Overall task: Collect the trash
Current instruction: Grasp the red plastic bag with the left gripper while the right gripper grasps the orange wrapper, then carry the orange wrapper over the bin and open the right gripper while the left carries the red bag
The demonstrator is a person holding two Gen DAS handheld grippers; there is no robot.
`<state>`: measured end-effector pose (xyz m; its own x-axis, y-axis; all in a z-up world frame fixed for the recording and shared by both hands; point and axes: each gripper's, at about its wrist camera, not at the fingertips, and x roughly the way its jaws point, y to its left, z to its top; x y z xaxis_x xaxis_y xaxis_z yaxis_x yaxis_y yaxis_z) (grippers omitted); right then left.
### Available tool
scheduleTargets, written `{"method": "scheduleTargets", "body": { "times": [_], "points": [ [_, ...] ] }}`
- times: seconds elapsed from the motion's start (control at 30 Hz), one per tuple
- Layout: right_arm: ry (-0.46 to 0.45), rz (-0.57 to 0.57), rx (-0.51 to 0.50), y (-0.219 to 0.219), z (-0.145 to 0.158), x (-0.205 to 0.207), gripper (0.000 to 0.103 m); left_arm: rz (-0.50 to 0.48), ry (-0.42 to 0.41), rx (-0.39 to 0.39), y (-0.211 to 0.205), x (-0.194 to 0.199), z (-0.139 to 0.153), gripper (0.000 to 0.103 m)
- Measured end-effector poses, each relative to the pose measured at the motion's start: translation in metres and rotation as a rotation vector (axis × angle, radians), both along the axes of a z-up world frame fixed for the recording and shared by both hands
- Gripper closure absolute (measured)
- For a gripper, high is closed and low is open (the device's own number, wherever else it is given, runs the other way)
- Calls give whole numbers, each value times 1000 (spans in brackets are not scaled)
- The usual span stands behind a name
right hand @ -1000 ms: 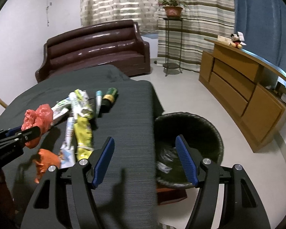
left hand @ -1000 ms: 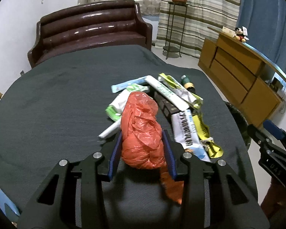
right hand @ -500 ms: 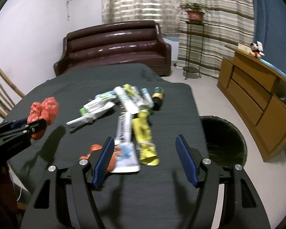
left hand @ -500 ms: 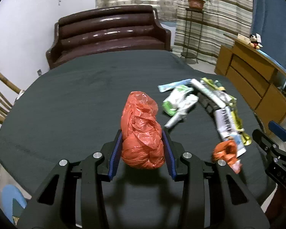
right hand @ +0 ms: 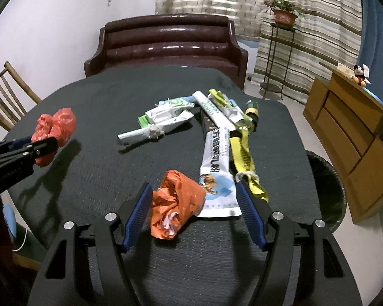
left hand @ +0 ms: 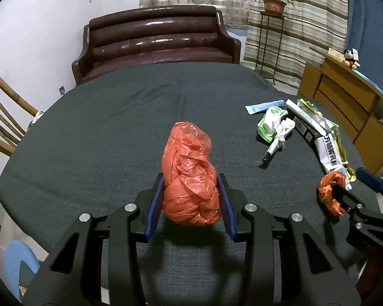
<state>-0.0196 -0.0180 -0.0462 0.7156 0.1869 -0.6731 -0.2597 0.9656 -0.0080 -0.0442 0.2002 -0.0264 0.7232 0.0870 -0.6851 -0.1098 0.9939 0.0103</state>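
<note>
My left gripper (left hand: 190, 178) is shut on a crumpled red plastic bag (left hand: 189, 176), held above the dark table; it also shows as the red bag (right hand: 55, 127) at the left of the right wrist view. My right gripper (right hand: 192, 187) is open, low over the table's near edge. Between its blue pads (right hand: 140, 204) lie a scrunched orange wrapper (right hand: 177, 204) and the corner of a long white packet (right hand: 215, 168). In the left wrist view the right gripper (left hand: 344, 196) sits at the orange wrapper (left hand: 328, 193).
A pile of wrappers (right hand: 171, 117), a yellow packet (right hand: 245, 158) and a small bottle (right hand: 251, 107) lie on the dark tablecloth (right hand: 102, 102). A black bin (right hand: 326, 178) stands on the floor right of the table. Behind are a brown sofa (right hand: 166, 43), a wooden chair (right hand: 5, 97) and a sideboard (right hand: 357, 127).
Both grippers have swung left across the table. The right one left the bin and now straddles the orange wrapper. The left one carried the red bag away from the pile.
</note>
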Motion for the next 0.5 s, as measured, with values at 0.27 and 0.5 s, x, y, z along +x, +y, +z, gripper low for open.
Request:
{"method": "scheduleTargets", "body": {
  "times": [0.27,0.5],
  "points": [
    [31,29,-25,11,-8,1,57,-17,-5,-20,-2,6,-1,64],
    [-15,16,22,3,6,-6,59,-41,-9,-27,-14,6,1,64]
  ]
}}
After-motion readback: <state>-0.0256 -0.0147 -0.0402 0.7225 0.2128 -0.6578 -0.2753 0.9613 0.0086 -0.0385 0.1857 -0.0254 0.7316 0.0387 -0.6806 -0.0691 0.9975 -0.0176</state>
